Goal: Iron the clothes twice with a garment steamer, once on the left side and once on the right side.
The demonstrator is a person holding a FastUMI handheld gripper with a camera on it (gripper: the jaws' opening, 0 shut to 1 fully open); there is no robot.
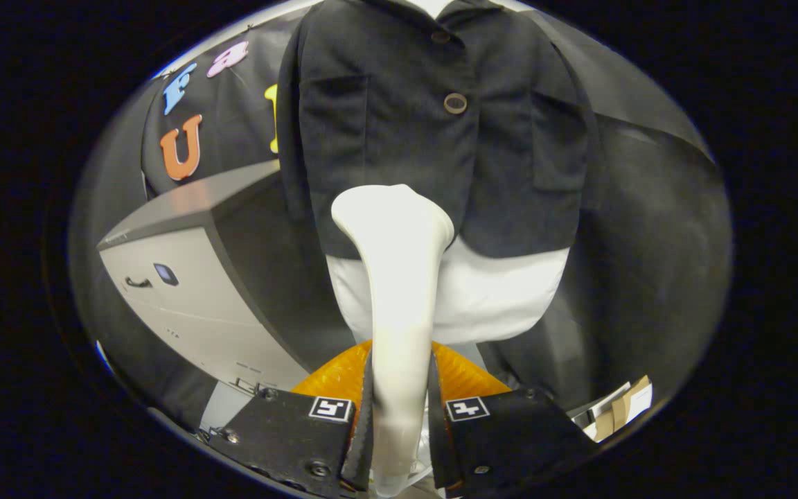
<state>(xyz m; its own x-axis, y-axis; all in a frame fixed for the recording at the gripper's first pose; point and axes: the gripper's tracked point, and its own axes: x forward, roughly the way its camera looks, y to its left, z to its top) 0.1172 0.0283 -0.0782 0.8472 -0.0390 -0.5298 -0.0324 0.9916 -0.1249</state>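
Observation:
A white garment steamer [395, 277] stands upright between my fingers, and my gripper [400, 388] is shut on its handle. Its wide head sits at the lower hem of a dark buttoned jacket [440, 125] on a white mannequin torso [489, 298]. The steamer head is low on the jacket's left half, below the round button [455, 103]. Whether the head touches the cloth I cannot tell.
A grey cabinet-like machine [184, 291] stands to the left of the mannequin. An orange ribbed object [333, 378] lies just beyond my fingers, under the mannequin. Cardboard and papers [617, 409] lie low to the right. Dark cloth [648, 263] hangs behind on the right.

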